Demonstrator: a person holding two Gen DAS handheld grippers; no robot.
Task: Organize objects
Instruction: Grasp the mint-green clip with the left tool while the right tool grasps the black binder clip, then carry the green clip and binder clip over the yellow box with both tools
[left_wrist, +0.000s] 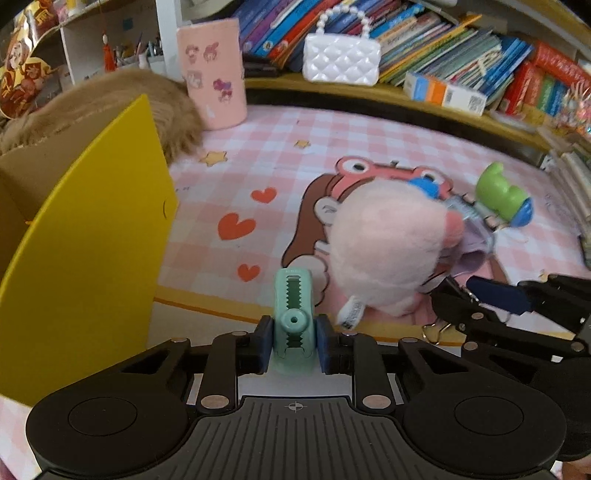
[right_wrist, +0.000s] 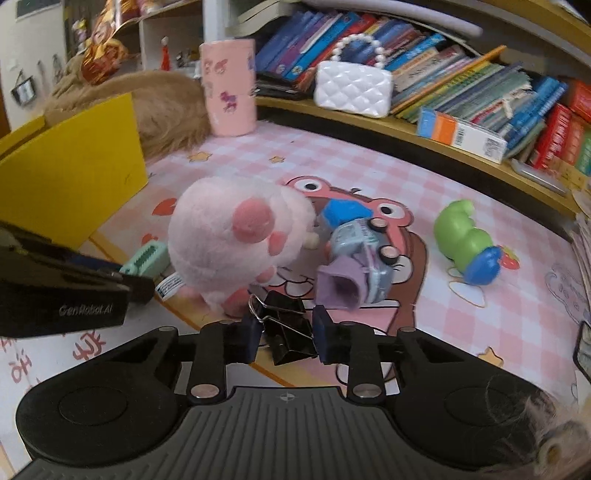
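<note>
Bench covered by pink checked mat; laid on it: pink plush, green toy, yellow box, pink cup.

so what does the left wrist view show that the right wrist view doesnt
Only the left wrist view shows the left hand-held gripper from behind, its pads shut on the green toothed clip, which stands upright between them.

Only the right wrist view shows the right hand-held gripper shut on the black binder clip, and the plush's pink paw pads.

Both show the pink plush, the green toy, the yellow box, the pink cup, the white purse and the pink checked mat.
</note>
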